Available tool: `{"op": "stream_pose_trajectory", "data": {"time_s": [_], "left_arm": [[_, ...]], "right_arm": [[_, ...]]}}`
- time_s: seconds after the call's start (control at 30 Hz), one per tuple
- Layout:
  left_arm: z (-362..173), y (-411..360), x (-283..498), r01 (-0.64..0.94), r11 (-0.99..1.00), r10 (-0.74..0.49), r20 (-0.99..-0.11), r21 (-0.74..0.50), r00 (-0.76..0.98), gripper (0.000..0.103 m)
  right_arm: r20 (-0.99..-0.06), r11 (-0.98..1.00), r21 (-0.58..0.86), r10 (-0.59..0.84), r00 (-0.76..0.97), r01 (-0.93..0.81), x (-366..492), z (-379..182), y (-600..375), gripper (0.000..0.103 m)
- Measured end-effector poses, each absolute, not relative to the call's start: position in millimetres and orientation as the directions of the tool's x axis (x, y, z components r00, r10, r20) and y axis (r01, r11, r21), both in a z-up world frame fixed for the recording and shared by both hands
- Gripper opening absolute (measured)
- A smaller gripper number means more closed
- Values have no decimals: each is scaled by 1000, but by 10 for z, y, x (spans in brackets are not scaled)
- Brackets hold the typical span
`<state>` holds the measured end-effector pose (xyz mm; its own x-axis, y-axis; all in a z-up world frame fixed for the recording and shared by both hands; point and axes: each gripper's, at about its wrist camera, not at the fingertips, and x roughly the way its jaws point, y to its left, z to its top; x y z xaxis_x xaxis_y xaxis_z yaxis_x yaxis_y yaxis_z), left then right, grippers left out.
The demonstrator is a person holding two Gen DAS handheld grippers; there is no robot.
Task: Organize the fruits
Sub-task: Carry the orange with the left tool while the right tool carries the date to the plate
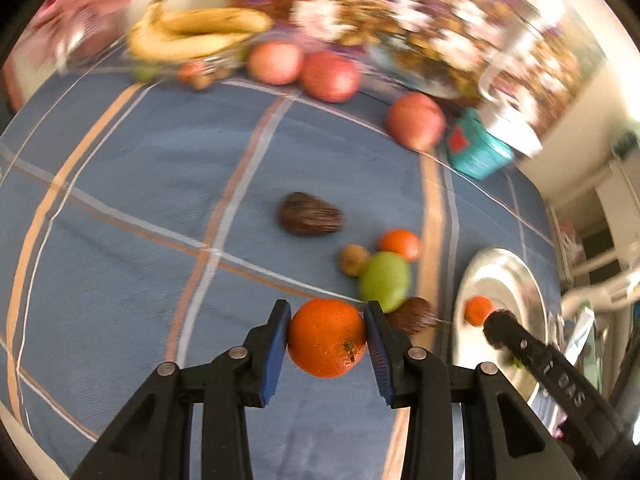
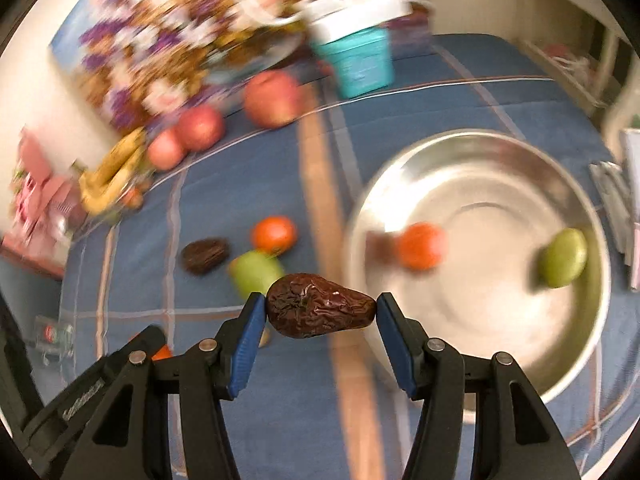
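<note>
My left gripper is shut on an orange and holds it above the blue cloth. My right gripper is shut on a dark wrinkled date, held just left of the steel bowl. The bowl holds an orange and a green fruit; it also shows in the left wrist view. On the cloth lie another date, an orange, a green fruit and a small brown fruit.
Three red apples and bananas lie at the far side. A teal tub stands by the flowered wall. The right gripper's arm reaches over the bowl. The table edge runs at the right.
</note>
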<state>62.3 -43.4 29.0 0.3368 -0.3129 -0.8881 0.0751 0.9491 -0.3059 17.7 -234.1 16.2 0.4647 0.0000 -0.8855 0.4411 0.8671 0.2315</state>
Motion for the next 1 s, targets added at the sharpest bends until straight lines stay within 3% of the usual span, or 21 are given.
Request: {"op": "stream_pose_trajectory", "data": {"time_s": [0.2,0.47,0.87,1.0], "left_arm": [[339,-1092,542,244,924,-359,-884,-293,298,40],[270,-1837,489,392,877,-392,-887,-279,246,40],[-47,-2092,499,409,868,-384,-902,-280,198,43],[-47,-2122,484,420,856,-408,-893,-301,191,57]], "right_arm": [[-892,806,168,-121,436,567,-7,210,-2891,58],[-890,749,183,-150,432,637,-207,210,-3277,59],[-902,725,220,-103,419,653,-179,78,-3394,59],[-905,721,223,-97,414,656,-175,66,-3404,59]]}}
